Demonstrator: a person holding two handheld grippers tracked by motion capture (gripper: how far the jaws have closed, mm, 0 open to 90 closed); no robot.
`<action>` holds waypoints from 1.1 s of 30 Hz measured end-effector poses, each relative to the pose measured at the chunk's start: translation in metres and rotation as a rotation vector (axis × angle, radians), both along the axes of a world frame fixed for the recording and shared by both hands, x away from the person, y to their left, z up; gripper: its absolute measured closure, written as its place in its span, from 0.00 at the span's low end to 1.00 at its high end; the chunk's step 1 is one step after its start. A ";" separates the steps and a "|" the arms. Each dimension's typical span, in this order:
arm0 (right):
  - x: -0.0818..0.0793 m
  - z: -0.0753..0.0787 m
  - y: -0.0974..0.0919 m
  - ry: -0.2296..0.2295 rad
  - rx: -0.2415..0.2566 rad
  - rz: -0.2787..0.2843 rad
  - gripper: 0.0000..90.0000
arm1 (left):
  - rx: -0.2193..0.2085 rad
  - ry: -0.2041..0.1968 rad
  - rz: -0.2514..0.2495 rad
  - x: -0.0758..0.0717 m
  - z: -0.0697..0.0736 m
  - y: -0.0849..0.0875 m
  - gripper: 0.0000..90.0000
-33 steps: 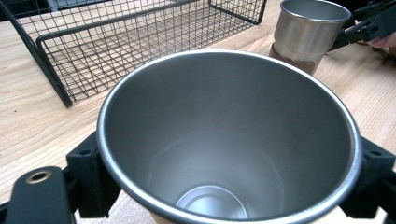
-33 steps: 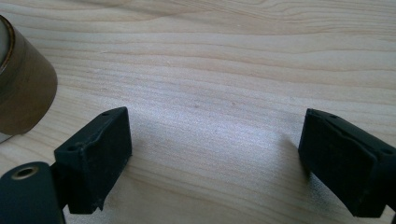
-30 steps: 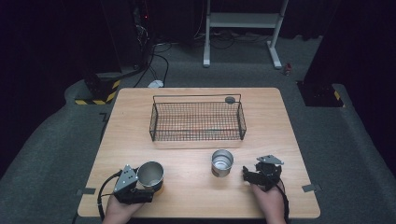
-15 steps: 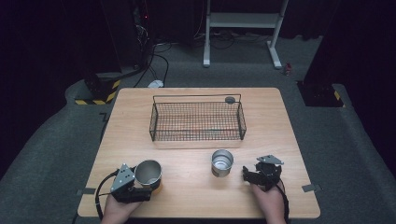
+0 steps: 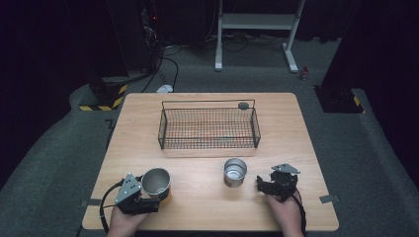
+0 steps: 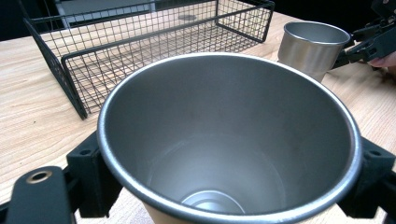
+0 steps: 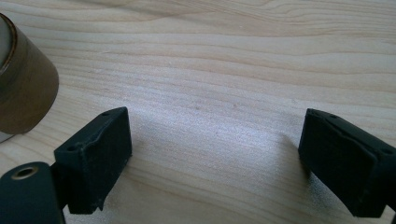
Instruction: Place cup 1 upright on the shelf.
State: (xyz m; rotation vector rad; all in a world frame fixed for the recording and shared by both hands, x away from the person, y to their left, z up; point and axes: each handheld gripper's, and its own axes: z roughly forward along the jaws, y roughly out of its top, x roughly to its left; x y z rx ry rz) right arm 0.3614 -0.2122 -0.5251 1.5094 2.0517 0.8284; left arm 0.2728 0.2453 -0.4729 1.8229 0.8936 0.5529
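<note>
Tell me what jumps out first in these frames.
The steel cup gripped between the left gripper's jaws at the table's near-left corner, its open mouth dominating the left gripper view. Next, a black wire basket mid-table, and a second, smaller cup standing free in front of it. The right gripper rests just right of that cup, jaws open.

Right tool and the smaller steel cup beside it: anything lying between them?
No. In the high view, only bare wooden table separates the right tool from the smaller cup; its jaws stand open over bare wood.
</note>
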 end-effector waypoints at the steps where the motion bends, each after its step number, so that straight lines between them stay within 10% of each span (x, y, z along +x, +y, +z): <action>1: 0.000 0.000 0.000 0.000 0.000 0.000 0.10 | -0.001 0.000 0.000 0.000 0.000 0.000 0.15; 33: 0.000 0.000 0.001 -0.001 0.001 -0.001 0.10 | -0.049 -0.035 0.030 0.001 0.013 -0.008 0.15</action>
